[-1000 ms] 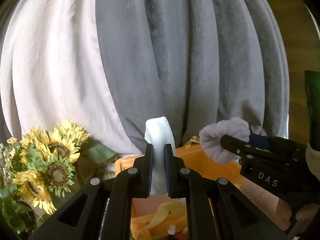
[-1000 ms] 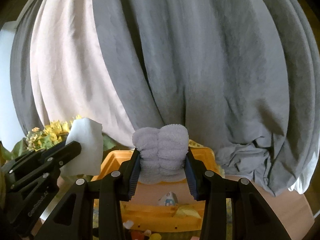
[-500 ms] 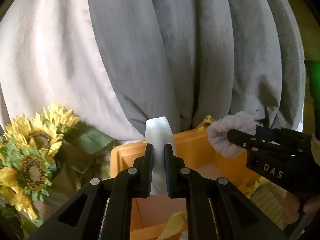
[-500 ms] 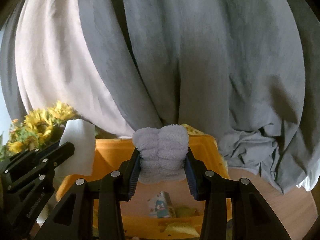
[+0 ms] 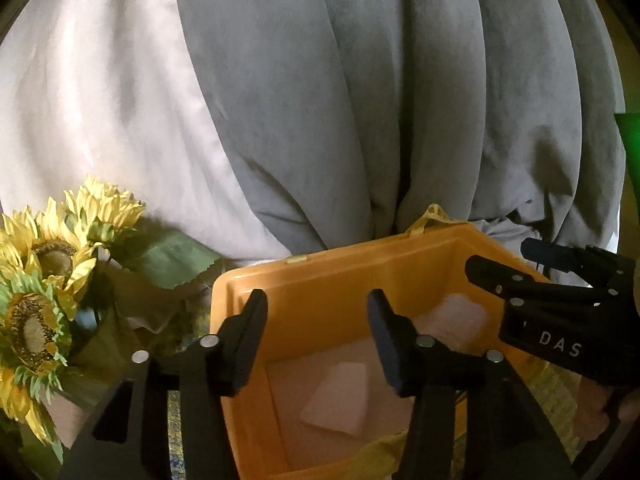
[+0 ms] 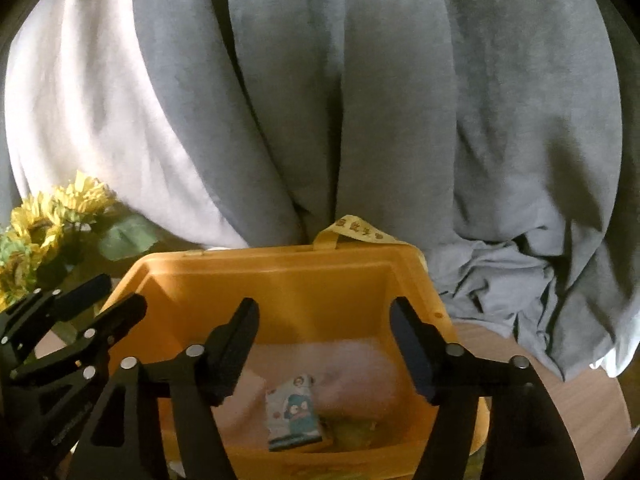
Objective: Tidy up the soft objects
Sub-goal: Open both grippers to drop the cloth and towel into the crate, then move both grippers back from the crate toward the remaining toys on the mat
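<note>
- Your left gripper (image 5: 316, 338) has jaws just spread apart, nothing between them, hovering over the orange bin (image 5: 320, 276).
- Your right gripper (image 6: 324, 346) jaws also just opened wide, empty, above the same bin.
- White folded cloth (image 5: 338, 398) lies flat on the bin floor.
- Fluffy pale towel (image 6: 356, 376) sits blurred inside the bin, beside a small cartoon-print pack (image 6: 294, 416).
- Sunflowers (image 5: 44, 280) left of bin; grey curtain (image 5: 340, 100) behind.
</note>
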`<state>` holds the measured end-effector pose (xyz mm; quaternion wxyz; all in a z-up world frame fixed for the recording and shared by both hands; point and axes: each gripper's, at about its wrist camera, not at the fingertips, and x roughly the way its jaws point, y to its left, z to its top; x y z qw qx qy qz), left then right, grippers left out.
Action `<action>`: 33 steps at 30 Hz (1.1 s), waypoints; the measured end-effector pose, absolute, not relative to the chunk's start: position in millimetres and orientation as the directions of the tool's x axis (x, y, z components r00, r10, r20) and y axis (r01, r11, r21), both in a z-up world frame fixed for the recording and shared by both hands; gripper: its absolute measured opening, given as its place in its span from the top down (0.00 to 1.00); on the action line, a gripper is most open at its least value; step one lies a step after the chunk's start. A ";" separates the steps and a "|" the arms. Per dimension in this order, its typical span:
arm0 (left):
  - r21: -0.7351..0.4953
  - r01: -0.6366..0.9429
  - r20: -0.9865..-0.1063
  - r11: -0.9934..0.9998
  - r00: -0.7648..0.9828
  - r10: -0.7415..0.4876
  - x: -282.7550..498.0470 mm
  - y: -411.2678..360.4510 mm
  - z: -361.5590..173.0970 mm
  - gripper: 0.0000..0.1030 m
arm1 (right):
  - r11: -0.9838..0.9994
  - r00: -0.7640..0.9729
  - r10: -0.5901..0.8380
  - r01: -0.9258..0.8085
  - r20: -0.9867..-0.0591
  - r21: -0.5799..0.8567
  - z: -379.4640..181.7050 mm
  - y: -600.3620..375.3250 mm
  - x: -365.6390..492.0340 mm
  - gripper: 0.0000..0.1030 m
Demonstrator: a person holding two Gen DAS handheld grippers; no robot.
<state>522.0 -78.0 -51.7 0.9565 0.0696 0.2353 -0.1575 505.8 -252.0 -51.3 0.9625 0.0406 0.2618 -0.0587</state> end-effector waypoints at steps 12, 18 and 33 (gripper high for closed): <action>0.064 0.314 -0.384 0.947 0.884 -0.267 484.1 -65.3 -18.9 0.34 | 0.983 0.888 -0.121 0.169 -0.444 0.070 -25.1 -251.2 470.3 0.22; 0.077 0.310 -0.344 0.948 0.900 -0.266 457.2 -60.4 -6.6 0.30 | 0.981 0.902 -0.137 0.180 -0.409 0.068 -9.2 -245.1 443.6 0.22; 0.108 0.309 -0.312 0.945 0.913 -0.263 388.7 -43.0 1.9 0.28 | 0.977 0.900 -0.173 0.207 -0.400 0.044 -1.2 -223.4 378.2 0.20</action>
